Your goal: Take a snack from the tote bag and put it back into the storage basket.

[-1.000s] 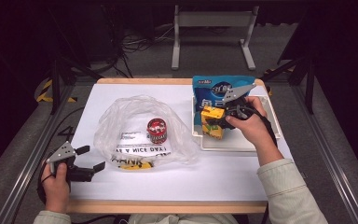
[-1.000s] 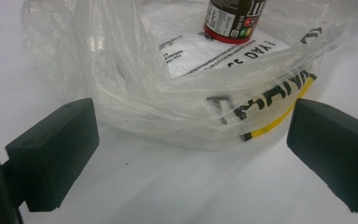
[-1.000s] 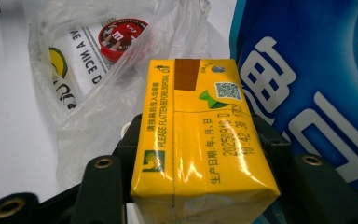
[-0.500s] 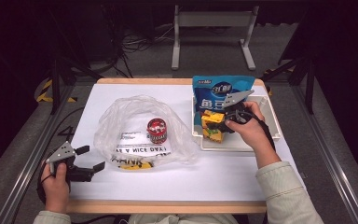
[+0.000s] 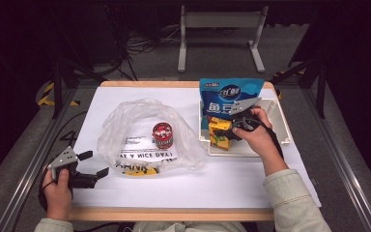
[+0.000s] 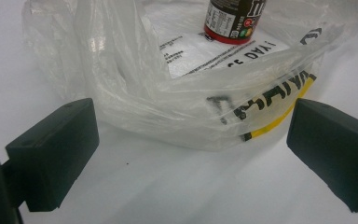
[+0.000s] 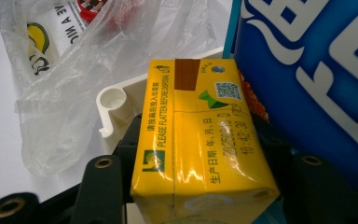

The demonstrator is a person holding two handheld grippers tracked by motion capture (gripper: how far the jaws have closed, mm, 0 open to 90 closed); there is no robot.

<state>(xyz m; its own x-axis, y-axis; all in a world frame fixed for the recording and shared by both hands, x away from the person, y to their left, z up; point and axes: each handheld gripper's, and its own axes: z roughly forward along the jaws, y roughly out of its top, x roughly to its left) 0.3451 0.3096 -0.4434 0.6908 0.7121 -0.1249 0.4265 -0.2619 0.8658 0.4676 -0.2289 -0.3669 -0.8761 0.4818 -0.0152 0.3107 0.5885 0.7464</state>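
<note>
My right gripper [image 5: 224, 129] is shut on a yellow drink carton [image 5: 218, 125], low at the left end of the white tray [image 5: 280, 126]. In the right gripper view the carton [image 7: 196, 140] sits between both black jaws of that gripper [image 7: 200, 191], its printed top facing the camera. A blue snack bag [image 5: 229, 94] stands upright in the tray just behind it. Near the table's front left, my left gripper [image 5: 96, 163] rests open and holds nothing. Its jaws [image 6: 191, 154] face the edge of a clear plastic bag [image 6: 168, 93].
The plastic bag [image 5: 135, 121] lies spread mid-table with a small red-lidded jar [image 5: 163, 134] standing on it. More yellow packs [image 5: 220, 141] lie in the tray under the held carton. The tray's corner [image 7: 114, 107] is close by the carton's left side.
My right hand has sunk with the yellow carton toward the tray floor. The left hand and the plastic bag have stayed where they were.
</note>
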